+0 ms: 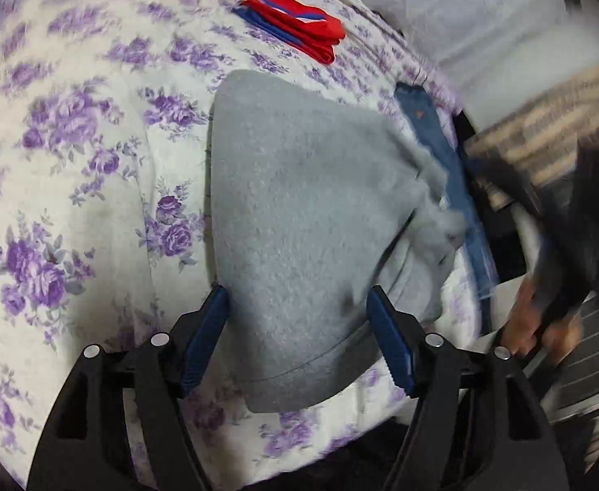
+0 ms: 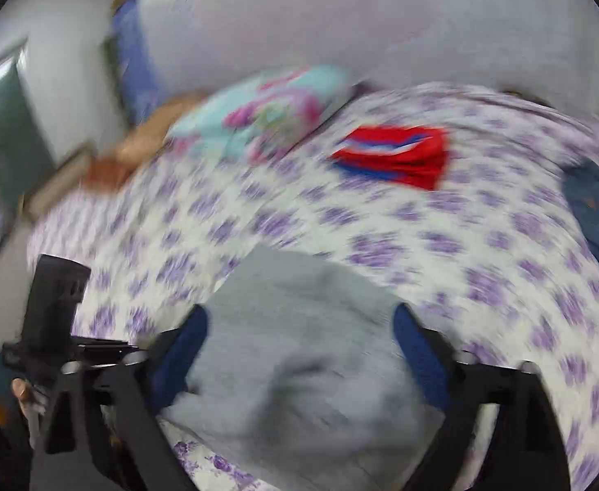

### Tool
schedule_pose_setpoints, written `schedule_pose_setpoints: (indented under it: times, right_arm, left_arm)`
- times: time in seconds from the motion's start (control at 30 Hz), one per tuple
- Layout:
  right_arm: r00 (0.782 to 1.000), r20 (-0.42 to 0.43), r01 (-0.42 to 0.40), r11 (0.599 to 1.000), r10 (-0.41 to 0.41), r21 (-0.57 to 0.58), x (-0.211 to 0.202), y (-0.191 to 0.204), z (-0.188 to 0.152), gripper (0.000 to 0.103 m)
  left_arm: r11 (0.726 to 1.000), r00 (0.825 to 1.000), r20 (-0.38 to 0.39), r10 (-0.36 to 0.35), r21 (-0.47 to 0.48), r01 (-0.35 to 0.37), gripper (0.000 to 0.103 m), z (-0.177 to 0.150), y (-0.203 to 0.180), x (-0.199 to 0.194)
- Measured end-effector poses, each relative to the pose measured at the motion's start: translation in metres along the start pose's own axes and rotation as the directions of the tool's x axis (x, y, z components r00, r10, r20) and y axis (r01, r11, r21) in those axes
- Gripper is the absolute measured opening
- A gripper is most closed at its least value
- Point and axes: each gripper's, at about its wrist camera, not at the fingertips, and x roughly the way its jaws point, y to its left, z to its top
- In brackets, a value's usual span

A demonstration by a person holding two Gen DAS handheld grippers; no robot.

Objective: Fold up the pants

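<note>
**A:** So where are we at? The gray sweatpants [image 1: 299, 221] are lying on the bed [image 1: 74, 155], already bunched into a chunky half-folded shape with a loose flap trailing off toward the right edge. The left gripper [image 1: 297, 327] is hovering right over the near end, fingers [image 1: 207, 335] spread wide on either side of the fabric, gripping nothing as far as I can tell.

**B:** Same deal on the other side. The right gripper [image 2: 299, 352] is sitting over the gray cloth too, fingers [image 2: 420, 352] wide apart and nothing pinched. That view is smearing badly though, so I'm guessing it's mid-swing.

**A:** If I'm doing this step, I'm pinching both near corners at the hem, lifting together and laying them flat onto the far edge. Uneven lift and that loose flap is going to drag out sideways.

**B:** Agreed, and I'm tucking the flap in first.

**A:** Other stuff: a folded red and blue garment [image 1: 295, 20] is sitting farther back on the bed, well apart from the pants. A patterned pillow [image 2: 266, 114] is at the head end.

**B:** The jeans [image 1: 442, 163] are the closest worry, lying just beside the flap along the bed's right edge. I'm keeping the fold clear of those.
</note>
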Motion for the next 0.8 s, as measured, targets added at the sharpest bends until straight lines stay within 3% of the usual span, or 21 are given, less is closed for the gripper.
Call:
schedule_pose_setpoints:
  times: [0.03,0.1,0.2,0.27,0.33,0.47,0.53,0.63,0.73,0.8]
  right_arm:
    - [0.999,-0.052,0.0,1.0,-0.001,-0.02,0.017,0.004,0.009,0.053]
    - [0.984,-0.174,0.041,0.998,-0.05,-0.056,0.063,0.008,0.024,0.053]
    - [0.942,-0.305,0.119,0.989,-0.142,-0.092,0.123,0.004,0.024,0.054]
    - [0.927,-0.339,0.142,0.986,-0.163,-0.086,0.143,0.003,0.023,0.056]
    - [0.927,-0.326,0.16,0.981,-0.188,-0.113,0.134,0.011,0.026,0.056]
    - [0.965,-0.22,0.122,0.988,-0.141,-0.099,0.068,0.011,0.023,0.057]
    - [0.975,-0.158,0.14,0.985,-0.155,-0.103,0.03,0.005,0.008,0.059]
    - [0.971,-0.128,0.195,0.978,-0.203,-0.075,0.005,-0.011,-0.023,0.059]
    - [0.943,-0.181,0.272,0.96,-0.279,-0.06,0.017,-0.028,-0.061,0.06]
    - [0.946,-0.171,0.273,0.961,-0.275,-0.034,0.014,-0.036,-0.086,0.064]
  left_arm:
    - [0.998,0.999,-0.01,0.046,0.031,-0.045,0.068,-0.003,-0.007,0.005]
    - [0.996,0.996,-0.037,0.078,0.043,-0.076,0.069,-0.007,-0.01,0.013]
    - [0.995,0.994,-0.063,0.092,0.039,-0.09,0.069,-0.015,-0.006,0.024]
    - [0.997,0.995,-0.067,0.077,0.011,-0.077,0.07,-0.017,-0.001,0.029]
    - [0.999,0.996,-0.081,0.046,-0.005,-0.047,0.07,-0.015,0.004,0.029]
    - [1.0,0.996,-0.089,-0.014,-0.019,0.013,0.07,-0.014,0.012,0.017]
    - [1.0,0.997,-0.077,-0.011,-0.016,0.01,0.07,-0.012,0.015,0.011]
    - [1.0,0.998,-0.069,0.012,0.002,-0.012,0.07,-0.01,0.016,0.007]
    - [1.0,0.997,-0.081,0.01,-0.005,-0.01,0.072,-0.007,0.018,0.009]
    - [1.0,0.996,-0.086,0.003,-0.01,-0.004,0.072,-0.002,0.019,0.011]
